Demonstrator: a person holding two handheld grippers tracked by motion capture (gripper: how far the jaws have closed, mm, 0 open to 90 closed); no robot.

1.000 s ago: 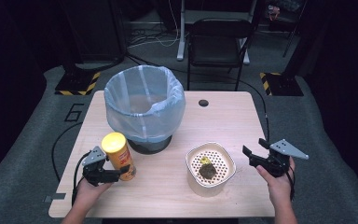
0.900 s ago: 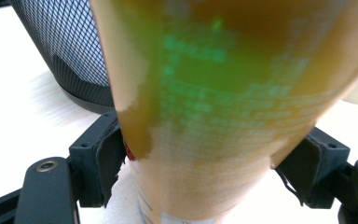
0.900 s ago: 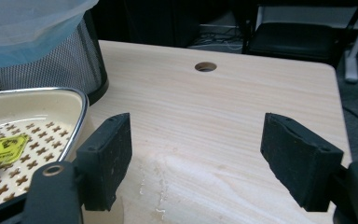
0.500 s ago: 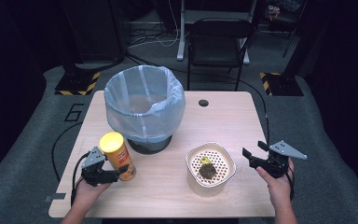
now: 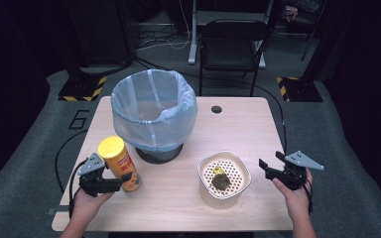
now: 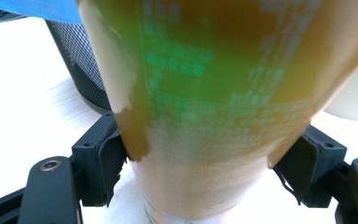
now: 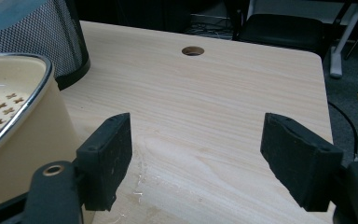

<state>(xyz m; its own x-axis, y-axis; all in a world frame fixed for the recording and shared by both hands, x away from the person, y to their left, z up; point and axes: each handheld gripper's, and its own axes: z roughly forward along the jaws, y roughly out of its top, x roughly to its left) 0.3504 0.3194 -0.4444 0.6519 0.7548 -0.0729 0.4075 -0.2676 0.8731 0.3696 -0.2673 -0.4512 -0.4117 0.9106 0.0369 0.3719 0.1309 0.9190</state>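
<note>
Near the table's (image 5: 258,129) front left corner, the left gripper (image 5: 110,184) clenched a yellow-lidded canister (image 5: 119,163), its jaws pressed against the canister's lower body on both sides, as the left gripper view showed. The canister leaned slightly and stood just beside the lined mesh bin (image 5: 154,116), probably so it could be lifted and tipped or dropped in. At the right edge, the right gripper (image 5: 273,169) hovered with jaws spread wide, holding nothing and touching nothing, just beside the cream strainer bowl (image 5: 224,177) with dark scraps (image 5: 222,181) inside, seemingly waiting its turn.
</note>
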